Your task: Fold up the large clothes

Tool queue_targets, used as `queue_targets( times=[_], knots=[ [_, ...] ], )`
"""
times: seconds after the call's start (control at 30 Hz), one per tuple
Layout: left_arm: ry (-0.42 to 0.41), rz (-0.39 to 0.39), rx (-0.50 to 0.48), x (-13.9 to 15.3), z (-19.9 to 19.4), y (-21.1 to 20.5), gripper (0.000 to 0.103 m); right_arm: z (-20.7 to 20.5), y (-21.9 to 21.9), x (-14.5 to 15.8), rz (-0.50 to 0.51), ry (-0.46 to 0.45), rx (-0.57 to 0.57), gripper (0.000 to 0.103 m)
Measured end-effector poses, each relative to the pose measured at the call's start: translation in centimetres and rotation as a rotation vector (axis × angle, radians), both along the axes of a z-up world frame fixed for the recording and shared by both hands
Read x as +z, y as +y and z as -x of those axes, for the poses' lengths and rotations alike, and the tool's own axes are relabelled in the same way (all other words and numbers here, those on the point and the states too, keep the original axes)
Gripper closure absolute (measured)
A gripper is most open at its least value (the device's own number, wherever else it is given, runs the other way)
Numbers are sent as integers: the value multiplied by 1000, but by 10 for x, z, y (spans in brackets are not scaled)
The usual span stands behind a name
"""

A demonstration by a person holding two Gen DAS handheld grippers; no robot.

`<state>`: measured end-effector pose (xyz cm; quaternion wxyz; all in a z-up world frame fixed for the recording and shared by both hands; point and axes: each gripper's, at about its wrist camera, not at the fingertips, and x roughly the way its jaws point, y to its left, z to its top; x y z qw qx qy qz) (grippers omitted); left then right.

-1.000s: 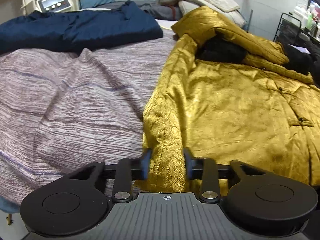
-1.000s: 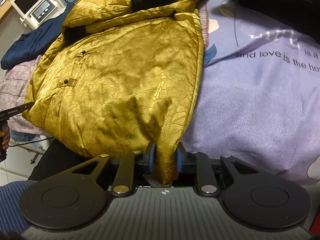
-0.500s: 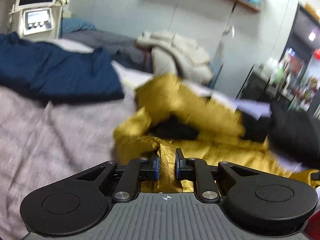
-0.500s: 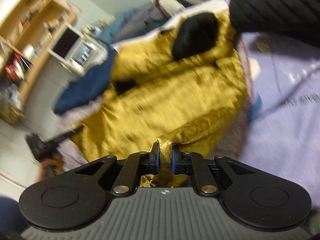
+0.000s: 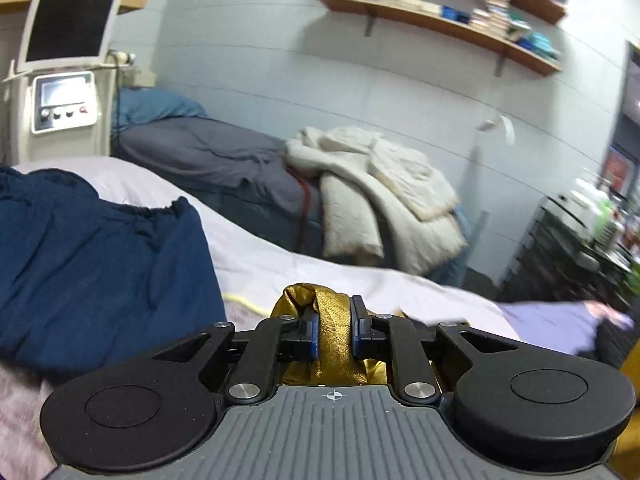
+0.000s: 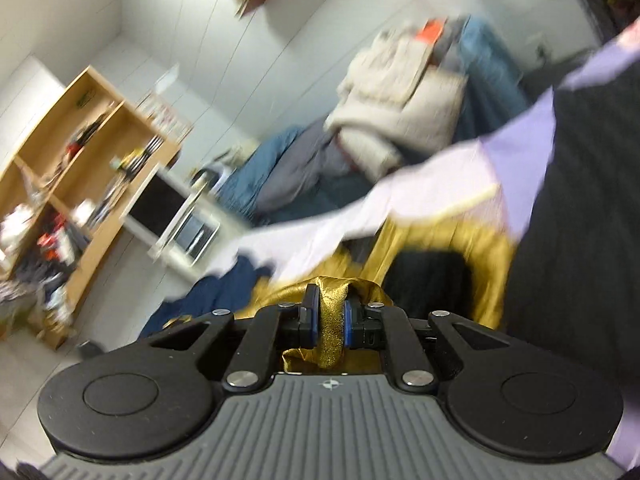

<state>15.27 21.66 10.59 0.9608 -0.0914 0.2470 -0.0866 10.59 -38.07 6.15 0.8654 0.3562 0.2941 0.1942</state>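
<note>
The left hand-held gripper pinches a bunched fold of the gold brocade jacket between its blue-padded fingers, and the fabric fills the whole gap, so the grip looks firm. The right hand-held gripper likewise clamps a gathered edge of the gold brocade jacket between its pads. Holding two separate points of one edge lets both hands carry that edge as a straight line, which a fold across a large garment calls for. Both cameras face the wall and shelves more than the bed, which suggests that the held edge is raised above the bed and is being carried over the body of the jacket. In the right wrist view the rest of the jacket lies just beyond the fingers on the bed, with its black lining showing at an opening. A black knit garment lies touching the jacket on the right. In the left wrist view a navy garment lies on the bed to the left, near the grip but apart from it. The pale lilac bed sheet runs beyond. A cream quilted bundle rests on a second bed farther back, and a monitor cart stands at the far left. The right wrist view is motion-blurred, so finer detail of the fold line cannot be read.
</note>
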Motion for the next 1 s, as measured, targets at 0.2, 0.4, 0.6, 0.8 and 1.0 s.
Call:
queue_targets(
  times=[0.2,0.4,0.6,0.8,1.0],
  knots=[
    [91,-54,68,-29,-88,-20,48,-81,-15,-30,84,66,-146,89],
    [186,-129,115,-70,-136,-35,48,-124,1,-67,223,135,-186,90],
    [306,-109,151,-106,-160,-34,40,-140,10,-96,310,207,-196,90],
    [288,-66,218,-79,-154,-28,0,-143,17,-100,292,250,-202,83],
    [82,-240,354,-21,-123,-31,0,-125,-6,-71,104,201,-275,20]
  ],
)
